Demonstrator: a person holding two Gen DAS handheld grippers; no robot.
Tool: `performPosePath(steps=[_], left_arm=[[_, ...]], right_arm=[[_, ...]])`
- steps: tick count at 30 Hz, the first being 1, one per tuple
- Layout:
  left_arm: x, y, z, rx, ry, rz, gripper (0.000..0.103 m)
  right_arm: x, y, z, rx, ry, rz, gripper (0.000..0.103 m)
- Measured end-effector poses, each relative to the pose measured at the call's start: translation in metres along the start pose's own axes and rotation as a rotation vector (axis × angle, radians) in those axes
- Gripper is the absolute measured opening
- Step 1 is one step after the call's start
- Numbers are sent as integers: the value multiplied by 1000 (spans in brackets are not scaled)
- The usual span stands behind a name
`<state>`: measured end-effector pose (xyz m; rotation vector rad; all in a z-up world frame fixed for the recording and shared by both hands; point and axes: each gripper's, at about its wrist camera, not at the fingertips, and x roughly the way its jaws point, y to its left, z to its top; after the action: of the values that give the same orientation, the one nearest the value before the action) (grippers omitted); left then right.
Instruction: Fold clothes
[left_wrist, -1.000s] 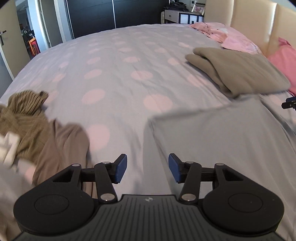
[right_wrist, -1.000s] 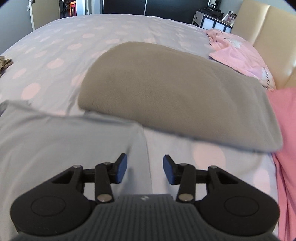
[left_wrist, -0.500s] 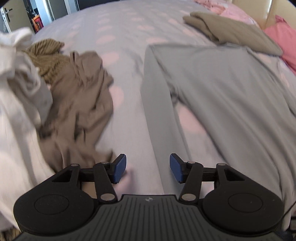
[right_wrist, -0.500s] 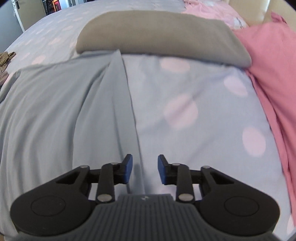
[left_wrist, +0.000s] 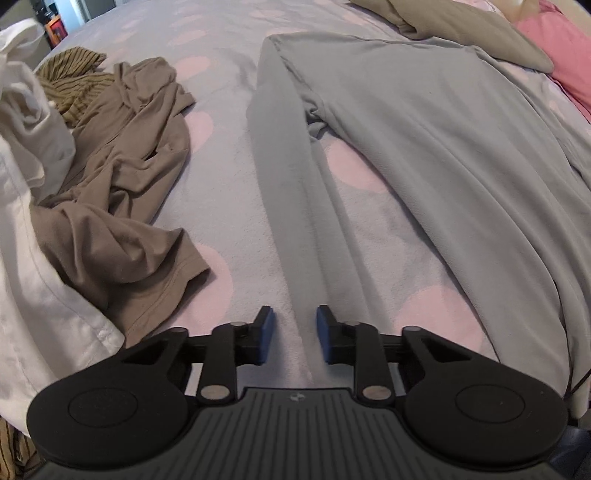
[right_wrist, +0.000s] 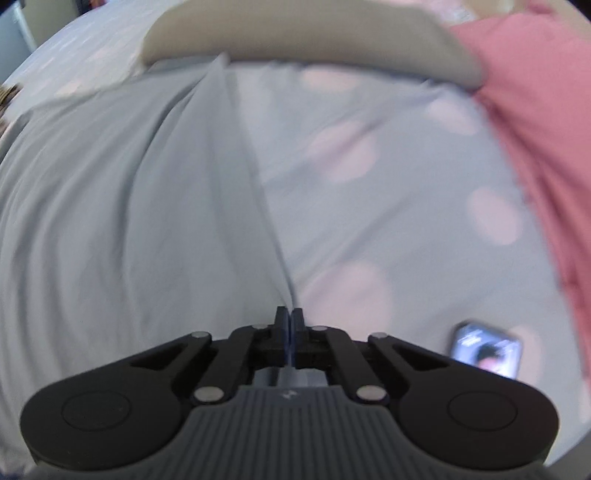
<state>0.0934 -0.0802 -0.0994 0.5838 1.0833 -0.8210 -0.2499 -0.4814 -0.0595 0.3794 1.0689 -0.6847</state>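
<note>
Showing both wrist views over a bed (left_wrist: 236, 122) covered in a lilac quilt with pale pink dots. Left wrist view, near to far: the left tool (left_wrist: 291, 334) points steeply down with its blue-padded jaws closing, a gap left between them; the long sleeve (left_wrist: 284, 192) of a pale grey-blue long-sleeved top (left_wrist: 424, 147) runs straight into that gap, the pads standing just beside its edges and not yet pressing it. The top lies spread flat on the bed, its body extending to the right of the tool and away toward the headboard side. Left of the tool lie a crumpled taupe jersey garment (left_wrist: 122, 177) and, touching it at the frame edge, rumpled white cloth (left_wrist: 33, 184); beyond these sits an olive ribbed knit (left_wrist: 74, 81). Farthest off, a folded beige garment (left_wrist: 469, 33) lies at the top's far edge, with pink fabric (left_wrist: 565, 62) beside it.

Right wrist view (blurred), near to far: the right tool (right_wrist: 290, 325) has its jaws fully together, pinching the side edge of the same grey-blue top (right_wrist: 129, 206), whose fabric rises in a ridge to the pads. A phone with a lit screen (right_wrist: 485, 350) lies on the quilt just right of the tool. Beyond, the folded beige garment (right_wrist: 303, 40) spans the far side and the pink fabric (right_wrist: 546, 129) fills the right.
</note>
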Motion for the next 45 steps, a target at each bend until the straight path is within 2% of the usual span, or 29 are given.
performPosePath(steps=[7, 10, 14, 17, 20, 21, 23, 27, 32, 36, 39, 42, 44, 45], left_arm=[[2, 3, 2, -8, 6, -15, 10], [3, 3, 2, -21, 9, -19, 7], [4, 5, 2, -51, 11, -28, 3], [4, 6, 3, -62, 9, -27, 1], [-1, 5, 3, -56, 1, -20, 0], [-4, 4, 4, -49, -4, -17, 0], [-16, 5, 7, -48, -28, -6, 0], [-53, 20, 16, -85, -131, 46, 0], [-107, 55, 38, -145, -268, 203, 0], [-123, 86, 59, -158, -292, 304, 0], [-109, 96, 67, -162, -263, 299, 1], [-99, 88, 67, -149, -265, 286, 3], [-98, 78, 60, -144, -279, 249, 16], [-98, 71, 57, -134, -280, 229, 17]], right_arm=[[-22, -68, 62, 131, -119, -197, 1], [-17, -94, 90, 180, -135, -241, 1], [8, -105, 113, 137, -126, -268, 1], [28, -101, 117, 139, -85, -256, 7], [31, -91, 116, 114, -92, -266, 24], [29, -87, 115, 104, -102, -263, 29], [25, -78, 113, 76, -116, -240, 30], [10, -50, 107, 2, -141, -165, 37], [-1, -9, 96, -79, -126, -63, 39], [-4, 19, 82, -126, -86, 22, 40], [-7, 33, 71, -146, -59, 75, 40], [-12, 44, 56, -183, -47, 105, 40], [-19, 50, 45, -212, -49, 119, 40], [-24, 52, 39, -222, -48, 128, 40]])
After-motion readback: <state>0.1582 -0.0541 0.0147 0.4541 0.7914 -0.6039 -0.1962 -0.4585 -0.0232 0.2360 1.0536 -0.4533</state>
